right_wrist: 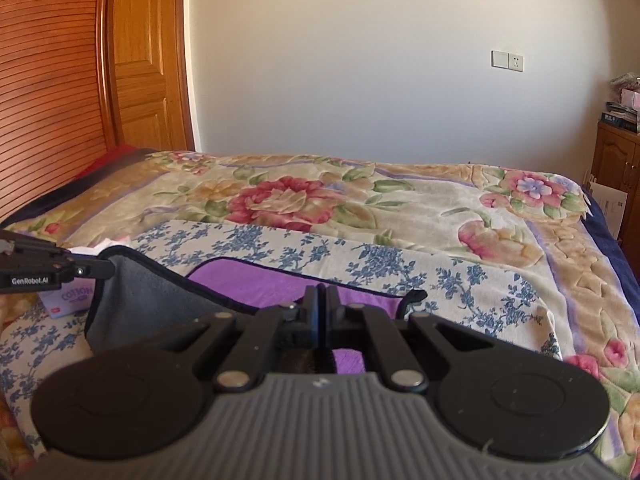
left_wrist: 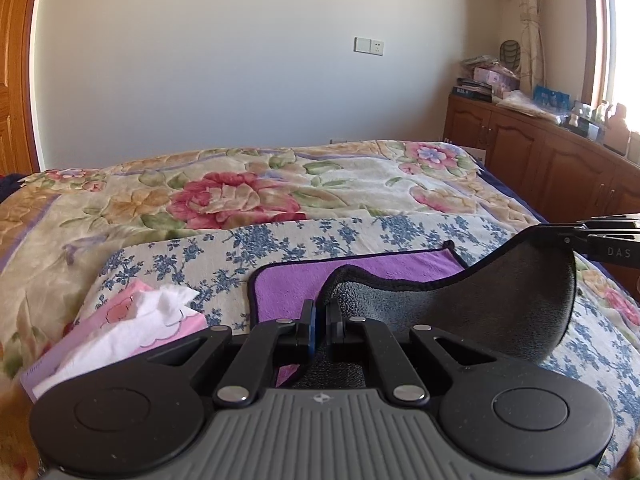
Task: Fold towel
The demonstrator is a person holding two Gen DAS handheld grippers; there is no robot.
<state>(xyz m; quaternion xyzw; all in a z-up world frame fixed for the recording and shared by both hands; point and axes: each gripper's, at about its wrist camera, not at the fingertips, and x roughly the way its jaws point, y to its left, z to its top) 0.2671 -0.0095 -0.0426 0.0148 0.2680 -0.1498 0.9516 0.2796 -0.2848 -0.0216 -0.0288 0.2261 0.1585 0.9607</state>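
Observation:
A purple towel with a grey underside and dark trim lies on a blue-flowered cloth on the bed. Its near edge is lifted, grey side facing me. My left gripper is shut on one lifted corner. My right gripper is shut on the other corner and shows at the right of the left wrist view. The purple face and the raised grey flap show in the right wrist view, where the left gripper holds the flap at the left.
A pink tissue box with white tissue sits left of the towel, also seen behind the left gripper. The floral blanket covers the bed. A wooden cabinet with clutter stands at the right; a wooden door at the left.

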